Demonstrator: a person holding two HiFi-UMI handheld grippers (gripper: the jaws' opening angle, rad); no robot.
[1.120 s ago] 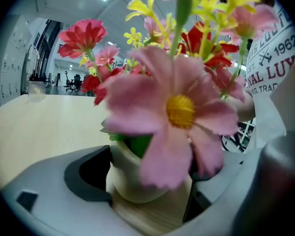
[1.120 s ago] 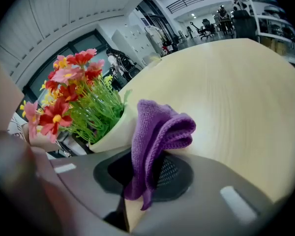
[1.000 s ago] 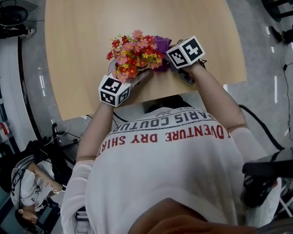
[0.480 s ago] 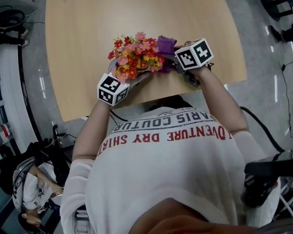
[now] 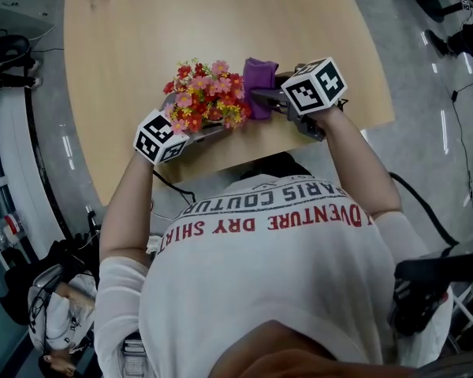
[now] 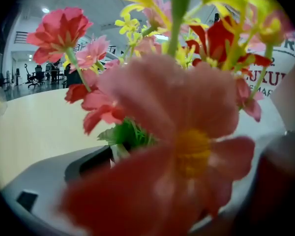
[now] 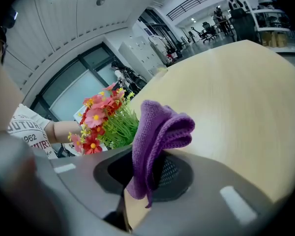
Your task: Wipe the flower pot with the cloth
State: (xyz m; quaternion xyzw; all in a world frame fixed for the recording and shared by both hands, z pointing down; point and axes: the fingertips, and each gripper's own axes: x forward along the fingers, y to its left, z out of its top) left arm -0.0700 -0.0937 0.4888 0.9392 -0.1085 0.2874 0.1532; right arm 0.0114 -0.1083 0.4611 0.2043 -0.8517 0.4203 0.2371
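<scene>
Jaws of the right gripper (image 7: 140, 183) pinch a purple cloth (image 7: 155, 136), which stands up out of them and folds over at its tip. Our left gripper (image 5: 197, 132) holds the flower pot (image 5: 207, 101) just beside the cloth, near the front edge of the pale wooden table (image 5: 221, 22). Round us we see grey floor (image 5: 426, 69) and a glass-walled office. Stems (image 6: 173, 14) run upward from the left jaws. Blooms fill the left gripper view, hiding the pot's body; only the head view shows both grippers
</scene>
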